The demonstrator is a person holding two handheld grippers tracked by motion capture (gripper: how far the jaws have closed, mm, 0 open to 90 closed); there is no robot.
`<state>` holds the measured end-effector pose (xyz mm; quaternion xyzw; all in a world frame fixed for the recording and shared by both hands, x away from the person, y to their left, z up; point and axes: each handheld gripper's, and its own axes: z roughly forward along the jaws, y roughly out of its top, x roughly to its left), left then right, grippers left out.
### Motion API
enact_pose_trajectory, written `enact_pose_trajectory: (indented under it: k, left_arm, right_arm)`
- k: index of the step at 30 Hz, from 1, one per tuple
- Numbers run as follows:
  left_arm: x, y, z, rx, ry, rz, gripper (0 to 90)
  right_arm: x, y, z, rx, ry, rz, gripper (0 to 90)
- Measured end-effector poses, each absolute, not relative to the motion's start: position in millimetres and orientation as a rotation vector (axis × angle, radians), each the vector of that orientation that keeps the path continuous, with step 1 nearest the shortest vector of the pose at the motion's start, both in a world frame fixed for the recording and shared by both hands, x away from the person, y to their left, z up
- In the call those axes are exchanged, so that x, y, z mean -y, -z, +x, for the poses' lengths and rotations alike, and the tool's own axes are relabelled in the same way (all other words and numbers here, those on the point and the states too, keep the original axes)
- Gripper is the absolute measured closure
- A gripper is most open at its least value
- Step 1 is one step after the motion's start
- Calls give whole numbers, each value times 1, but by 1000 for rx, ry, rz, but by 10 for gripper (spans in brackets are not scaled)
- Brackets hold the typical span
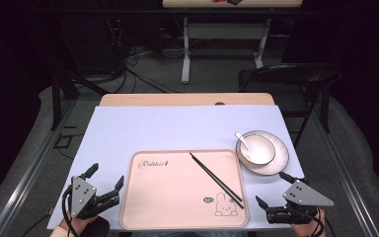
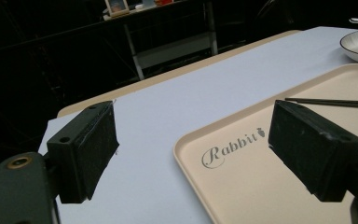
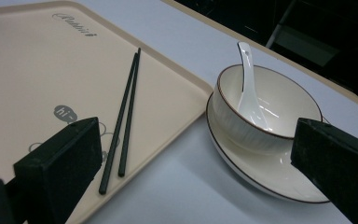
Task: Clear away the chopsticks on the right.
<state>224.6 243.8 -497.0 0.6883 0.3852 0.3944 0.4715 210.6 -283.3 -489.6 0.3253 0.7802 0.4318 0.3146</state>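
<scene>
A: How far along does this look?

B: Barely begun, I'd judge. The left claw point(image 1: 107, 183) at lower left and the right claw point(image 1: 272, 189) at lower right both hover with jaws apart, holding nothing.

A: And the things?

B: The chopsticks point(image 1: 216, 179) lie side by side, slantwise on the tray point(image 1: 177, 217), centre of the frame. The bowl point(image 1: 256, 148) sits on its plate point(image 1: 280, 163) just right of the tray, spoon point(image 1: 242, 139) resting inside.

A: Materials?

B: Tray is smooth beige plastic with rounded corners, a rabbit print and script lettering. Chopsticks are thin, matte black. Bowl, plate and spoon look like glossy white ceramic, the bowl ribbed outside with a dark rim. The surface point(image 1: 128, 133) is covered in a pale, flat sheet
</scene>
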Motion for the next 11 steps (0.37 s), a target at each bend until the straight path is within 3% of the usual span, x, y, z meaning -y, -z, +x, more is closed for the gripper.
enact_pose_trajectory:
  k: [11]
  left_arm:
    - [-242, 497, 226, -937, -967, 1695, 153]
  right_arm:
    - [284, 494, 209, -2077, -1117, 876, 8]
